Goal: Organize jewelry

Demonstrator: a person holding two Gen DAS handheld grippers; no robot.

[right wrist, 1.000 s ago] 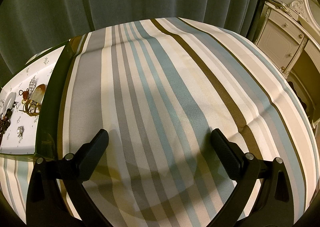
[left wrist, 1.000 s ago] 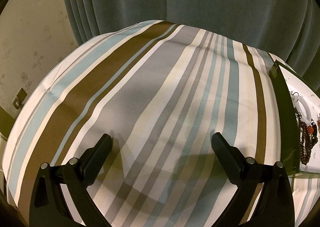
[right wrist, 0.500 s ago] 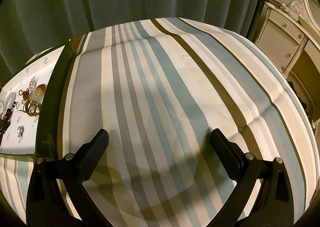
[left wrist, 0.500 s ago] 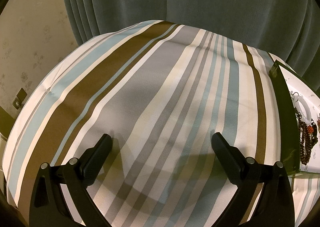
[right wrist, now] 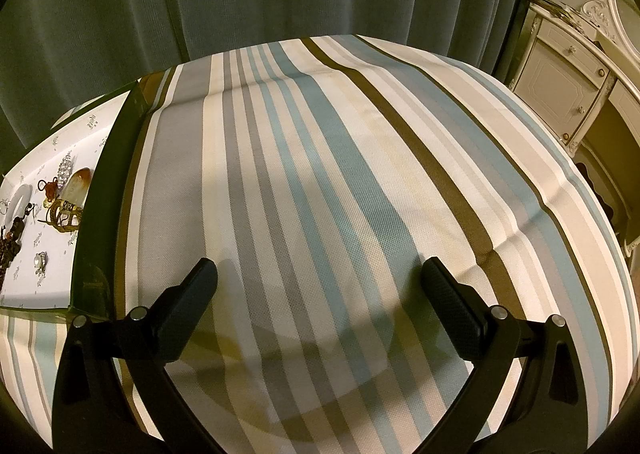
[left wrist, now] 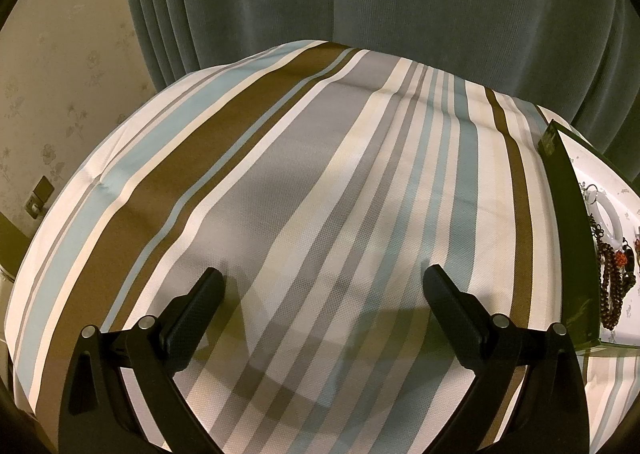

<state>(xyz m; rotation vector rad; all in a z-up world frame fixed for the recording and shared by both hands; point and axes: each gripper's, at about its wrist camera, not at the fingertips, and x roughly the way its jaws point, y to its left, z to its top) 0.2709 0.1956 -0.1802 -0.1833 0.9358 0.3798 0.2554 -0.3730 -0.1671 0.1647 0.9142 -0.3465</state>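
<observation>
Between my two grippers sits the jewelry tray, right of my left gripper, left of my right gripper. Both spread wide w/ nothing held; the tray's long side runs near-to-far.

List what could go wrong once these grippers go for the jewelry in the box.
1. The dark bead strands lie bunched beside the white bangle; a pinch could drag several pieces together.
2. The box's tall dark wall stands between the open right gripper and the gold piece; a low approach might hit it.
3. The striped cloth is creased and could bunch if the box is shoved.
</observation>
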